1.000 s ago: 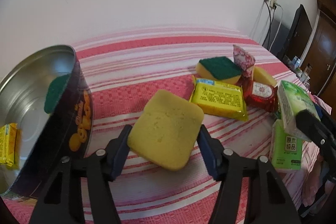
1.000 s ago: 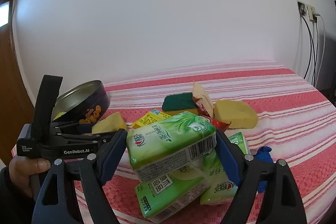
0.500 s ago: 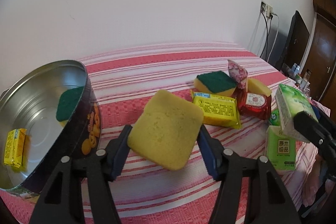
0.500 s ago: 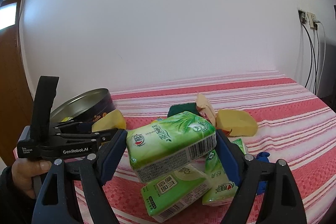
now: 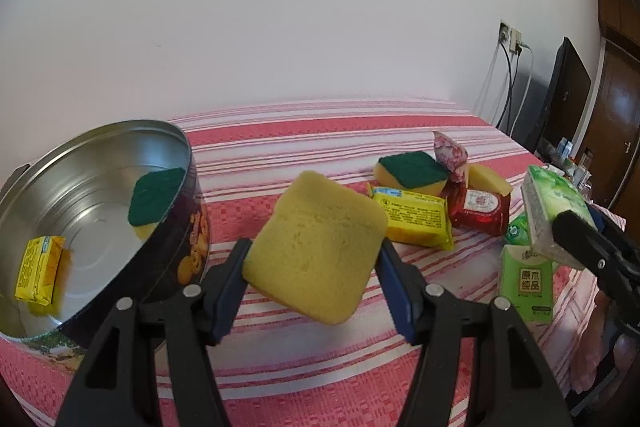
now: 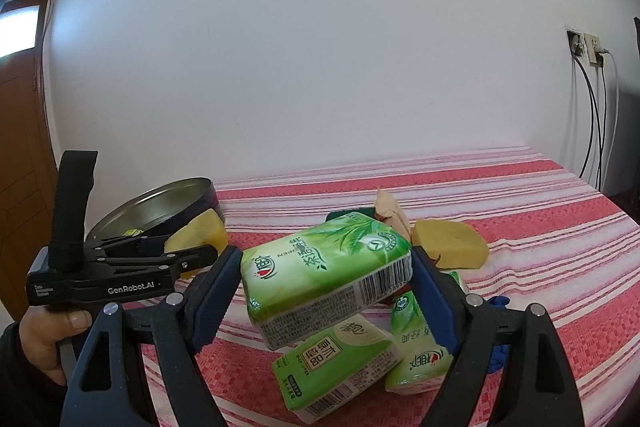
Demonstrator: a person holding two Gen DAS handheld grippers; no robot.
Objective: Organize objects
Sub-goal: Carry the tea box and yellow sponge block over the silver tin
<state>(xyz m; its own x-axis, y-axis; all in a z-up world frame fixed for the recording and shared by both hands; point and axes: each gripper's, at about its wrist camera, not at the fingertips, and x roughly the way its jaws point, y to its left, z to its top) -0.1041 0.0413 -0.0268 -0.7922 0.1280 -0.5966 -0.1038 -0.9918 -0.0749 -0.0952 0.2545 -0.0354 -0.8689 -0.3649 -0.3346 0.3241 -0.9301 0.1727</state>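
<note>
My left gripper (image 5: 314, 279) is shut on a yellow sponge (image 5: 316, 247) and holds it above the striped cloth, just right of the round metal tin (image 5: 80, 203). The tin holds a green-topped sponge (image 5: 154, 189) and a yellow packet (image 5: 38, 269). My right gripper (image 6: 326, 291) is shut on a green tissue pack (image 6: 324, 267), held above two more green tissue packs (image 6: 340, 363). The left gripper with its sponge (image 6: 200, 235) also shows in the right wrist view, in front of the tin (image 6: 160, 203).
On the red striped cloth (image 5: 300, 139) lie a yellow packet (image 5: 412, 219), a green-topped sponge (image 5: 412, 171), a red snack packet (image 5: 478, 207), a pink packet (image 5: 450, 155) and a yellow sponge (image 6: 448, 243). A blue object (image 6: 498, 351) lies by the tissue packs. Wall sockets with cables (image 5: 510, 75) hang at the right.
Both grippers have risen a little with their loads. In the left wrist view the tin has come further into view, its inside now showing.
</note>
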